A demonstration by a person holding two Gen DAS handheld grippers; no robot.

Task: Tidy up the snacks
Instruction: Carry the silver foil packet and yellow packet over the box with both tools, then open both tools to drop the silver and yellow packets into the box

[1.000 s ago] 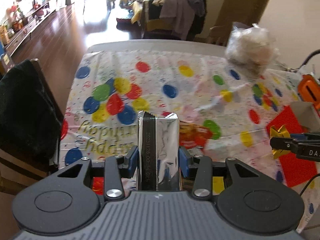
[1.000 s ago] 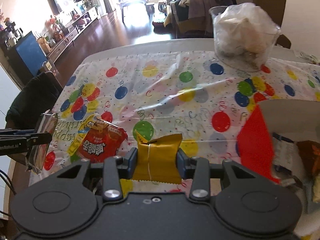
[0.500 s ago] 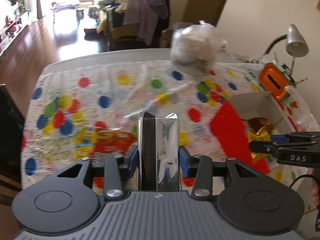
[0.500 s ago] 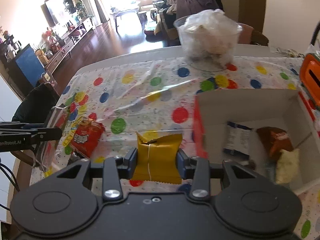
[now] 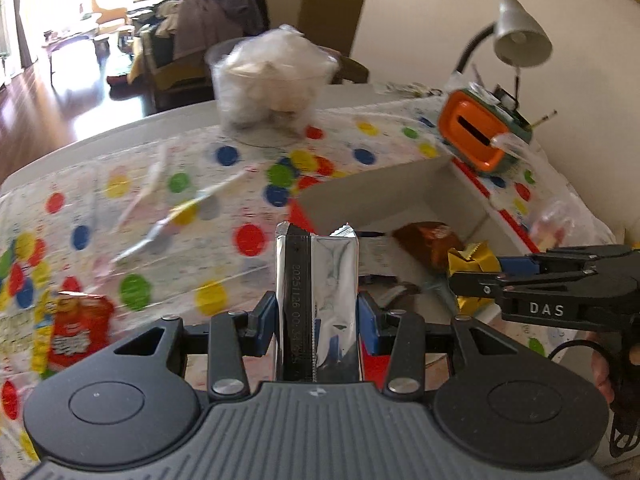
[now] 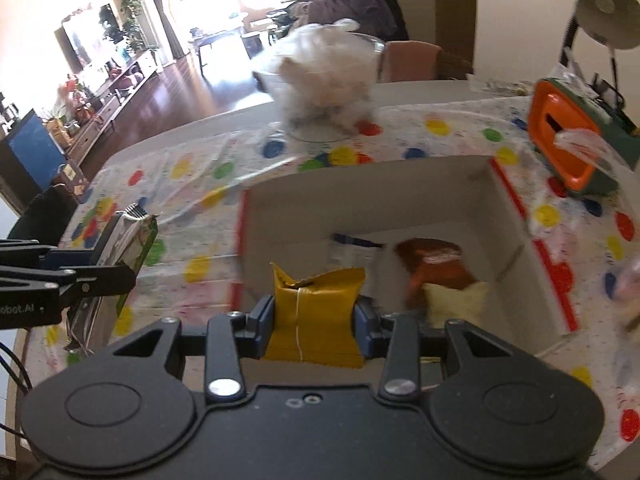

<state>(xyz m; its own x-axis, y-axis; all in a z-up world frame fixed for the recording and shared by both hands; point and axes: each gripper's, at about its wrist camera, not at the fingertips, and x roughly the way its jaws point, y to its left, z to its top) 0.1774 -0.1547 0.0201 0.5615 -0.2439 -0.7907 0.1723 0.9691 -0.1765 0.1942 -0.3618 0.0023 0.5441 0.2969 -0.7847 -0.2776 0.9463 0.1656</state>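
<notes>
silver packet (image 5: 318, 300) clamped in left gripper (image 5: 318, 320), short of the box (image 6: 360, 200); yellow packet (image 6: 316, 312) clamped in right gripper (image 6: 316, 320), over the box's near wall; advise clearing that wall, then releasing beside the brown packet (image 6: 432, 264).

Two held snack packets (image 5: 316, 304) (image 6: 316, 316), one box (image 6: 360, 196), one bowl (image 5: 272, 80), one lamp (image 5: 520, 36)

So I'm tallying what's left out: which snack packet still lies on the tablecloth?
The red snack packet, flat on the balloon-print cloth left of the box. The silver packet and yellow packet are each held in jaws.
</notes>
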